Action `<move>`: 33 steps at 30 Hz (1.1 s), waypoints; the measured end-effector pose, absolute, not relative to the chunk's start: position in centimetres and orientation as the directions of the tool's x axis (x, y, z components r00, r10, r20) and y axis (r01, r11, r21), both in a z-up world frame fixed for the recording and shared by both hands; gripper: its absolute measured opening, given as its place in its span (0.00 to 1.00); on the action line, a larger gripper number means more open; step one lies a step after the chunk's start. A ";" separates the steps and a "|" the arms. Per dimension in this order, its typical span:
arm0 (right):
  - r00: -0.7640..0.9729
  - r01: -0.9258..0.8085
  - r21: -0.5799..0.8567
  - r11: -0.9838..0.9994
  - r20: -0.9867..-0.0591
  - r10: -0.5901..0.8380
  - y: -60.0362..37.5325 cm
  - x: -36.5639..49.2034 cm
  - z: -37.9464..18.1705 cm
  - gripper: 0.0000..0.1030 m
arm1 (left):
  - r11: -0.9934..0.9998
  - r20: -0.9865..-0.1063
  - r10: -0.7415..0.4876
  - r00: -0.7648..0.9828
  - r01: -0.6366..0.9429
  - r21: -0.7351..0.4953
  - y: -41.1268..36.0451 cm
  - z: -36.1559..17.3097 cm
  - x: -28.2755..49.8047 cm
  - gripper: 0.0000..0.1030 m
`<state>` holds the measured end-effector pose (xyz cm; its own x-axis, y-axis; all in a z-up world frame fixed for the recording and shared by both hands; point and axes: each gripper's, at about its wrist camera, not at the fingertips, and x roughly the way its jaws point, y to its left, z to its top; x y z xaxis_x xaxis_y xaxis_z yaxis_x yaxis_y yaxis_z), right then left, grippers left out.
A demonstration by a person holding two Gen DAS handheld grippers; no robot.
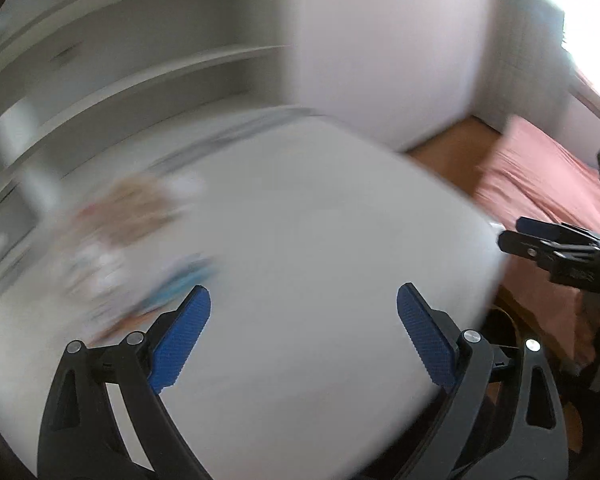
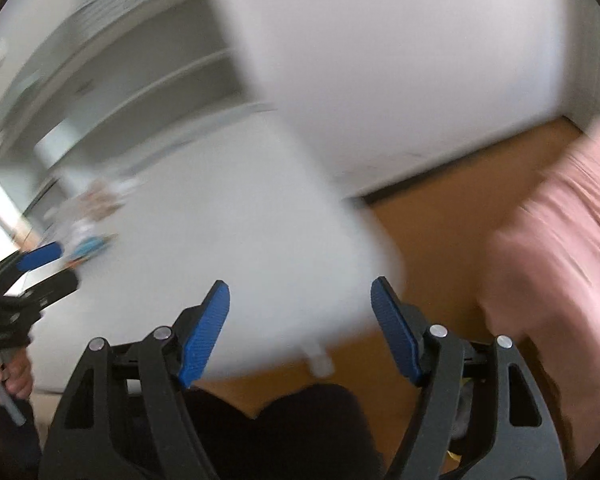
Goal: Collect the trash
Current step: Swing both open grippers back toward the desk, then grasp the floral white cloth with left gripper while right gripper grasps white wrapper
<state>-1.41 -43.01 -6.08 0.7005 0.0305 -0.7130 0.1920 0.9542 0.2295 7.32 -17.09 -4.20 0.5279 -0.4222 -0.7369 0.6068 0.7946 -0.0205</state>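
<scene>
Both views are smeared by motion. A blurred heap of colourful wrappers and paper trash (image 1: 120, 220) lies at the far left of a white table (image 1: 320, 240), and shows again as trash (image 2: 92, 216) on the table (image 2: 220, 232). My left gripper (image 1: 303, 292) hangs open over bare tabletop, nothing between its blue pads, well right of the heap. My right gripper (image 2: 301, 284) is open and empty above the table's right corner. Each sees the other: the right gripper (image 1: 510, 234) at the right edge, the left gripper (image 2: 64, 264) at the left, held by a hand (image 2: 16, 376).
White shelves (image 1: 140, 60) and a tall white cabinet (image 1: 380, 40) stand behind the table. A bed with a pink cover (image 2: 560, 240) lies to the right across a strip of wooden floor (image 2: 440, 232). A dark shape (image 2: 300, 420) sits below the right gripper.
</scene>
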 end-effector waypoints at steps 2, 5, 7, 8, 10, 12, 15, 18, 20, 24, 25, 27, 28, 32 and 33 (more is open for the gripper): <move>0.690 0.059 0.198 0.978 -0.716 0.103 -38.8 1.8 -5.5 0.72 | 0.859 -0.740 -0.367 0.563 0.510 -0.037 -12.1 -4.5 8.4 0.89; 0.658 -0.116 0.141 0.983 -0.731 0.183 -32.8 5.6 -5.3 0.73 | 0.912 -0.751 -0.306 0.586 0.406 -0.054 -6.7 -5.1 8.9 0.89; 0.634 -0.221 0.089 0.971 -0.744 0.212 -29.1 7.4 -5.4 0.74 | 0.936 -0.761 -0.271 0.590 0.344 -0.067 -3.5 -5.6 8.8 0.89; 0.621 -0.285 0.051 0.957 -0.751 0.225 -27.1 8.3 -5.6 0.74 | 0.947 -0.766 -0.255 0.591 0.313 -0.074 -1.7 -5.8 8.8 0.89; 0.613 -0.410 -0.053 0.911 -0.755 0.232 -23.2 9.7 -5.8 0.74 | 0.961 -0.773 -0.229 0.592 0.263 -0.083 0.8 -6.2 8.4 0.89; 0.618 -0.503 -0.155 0.850 -0.752 0.228 -20.3 10.8 -6.1 0.74 | 0.971 -0.780 -0.213 0.589 0.219 -0.100 3.4 -6.5 8.1 0.89; 0.615 -0.578 -0.233 0.782 -0.754 0.230 -17.6 12.9 -6.7 0.74 | 0.980 -0.793 -0.188 0.580 0.165 -0.111 6.2 -7.2 7.0 0.89; 0.588 -0.644 -0.264 0.718 -0.772 0.243 -15.7 15.1 -7.3 0.74 | 0.985 -0.802 -0.168 0.574 0.126 -0.116 7.7 -7.6 6.8 0.89; 0.565 -0.675 -0.274 0.685 -0.789 0.241 -14.8 16.2 -8.0 0.74 | 0.987 -0.804 -0.160 0.573 0.114 -0.115 8.3 -7.6 7.1 0.89; 0.524 -0.716 -0.255 0.649 -0.811 0.260 -13.7 16.9 -8.9 0.65 | 0.986 -0.800 -0.163 0.577 0.115 -0.117 7.8 -7.4 8.9 0.89; 0.509 -0.721 -0.231 0.653 -0.816 0.273 -13.9 17.0 -8.8 0.52 | 0.986 -0.797 -0.165 0.581 0.116 -0.119 7.6 -7.3 9.4 0.89; 0.509 -0.713 -0.224 0.665 -0.817 0.271 -14.4 16.8 -8.8 0.26 | 0.983 -0.795 -0.183 0.578 0.130 -0.132 6.7 -7.0 11.2 0.89; 0.511 -0.714 -0.221 0.664 -0.814 0.278 -14.6 16.4 -8.6 0.15 | 0.979 -0.792 -0.201 0.577 0.144 -0.143 6.2 -7.0 12.0 0.89; 0.535 -0.669 -0.163 0.725 -0.783 0.317 -17.9 14.5 -6.9 0.08 | 0.970 -0.786 -0.235 0.571 0.195 -0.149 2.6 -6.9 16.1 0.89; 0.539 -0.648 -0.132 0.750 -0.775 0.329 -19.3 13.9 -6.4 0.08 | 0.965 -0.785 -0.250 0.567 0.213 -0.154 1.5 -7.1 17.1 0.89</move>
<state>13.88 -19.26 -6.43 0.5395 0.3292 -0.7750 -0.6479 0.7501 -0.1324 17.07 1.45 -7.12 0.5671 -0.2502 -0.7847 0.2125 0.9649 -0.1541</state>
